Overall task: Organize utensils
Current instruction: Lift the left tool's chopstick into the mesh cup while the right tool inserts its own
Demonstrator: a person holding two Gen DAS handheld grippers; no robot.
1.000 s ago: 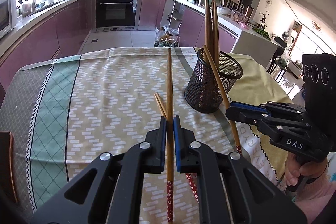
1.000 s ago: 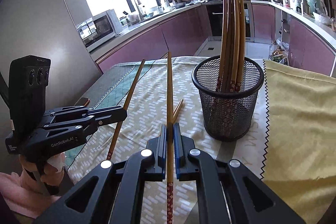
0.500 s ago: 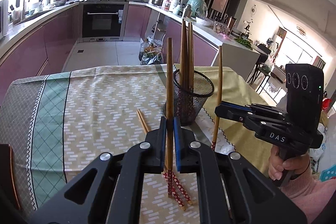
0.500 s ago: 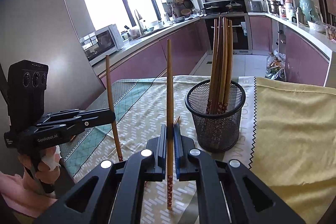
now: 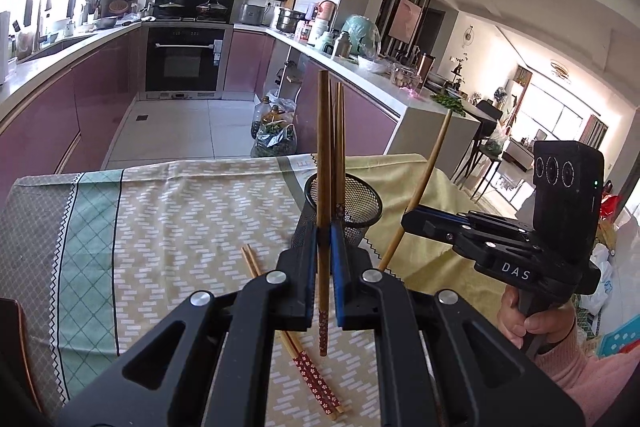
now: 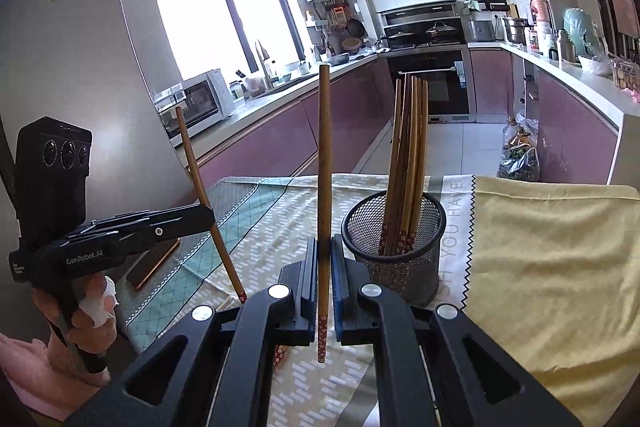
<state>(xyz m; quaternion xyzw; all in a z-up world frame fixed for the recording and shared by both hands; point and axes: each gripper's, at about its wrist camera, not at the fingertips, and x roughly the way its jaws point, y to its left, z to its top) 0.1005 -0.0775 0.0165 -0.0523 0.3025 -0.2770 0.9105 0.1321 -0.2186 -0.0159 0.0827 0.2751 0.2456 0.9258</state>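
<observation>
My left gripper (image 5: 324,251) is shut on a wooden chopstick (image 5: 323,155) held upright above the table, its red patterned end down. My right gripper (image 6: 324,263) is shut on another chopstick (image 6: 324,155), also upright. A black mesh cup (image 6: 394,247) stands just right of the right gripper and holds several chopsticks (image 6: 408,147). In the left wrist view the cup (image 5: 352,203) sits behind the held chopstick. Two chopsticks (image 5: 296,339) lie on the cloth below the left gripper. Each gripper shows in the other's view: the right one (image 5: 408,219) and the left one (image 6: 208,217).
The table carries a patterned cloth (image 5: 180,227) and a yellow cloth (image 6: 540,247). A phone (image 6: 154,263) lies at the table's left side. Kitchen counters and an oven (image 5: 184,59) stand beyond the far edge.
Both grippers have lifted and tilted their chopsticks from lying low over the table to upright, and have drawn back from the cup. Two chopsticks have stayed on the cloth.
</observation>
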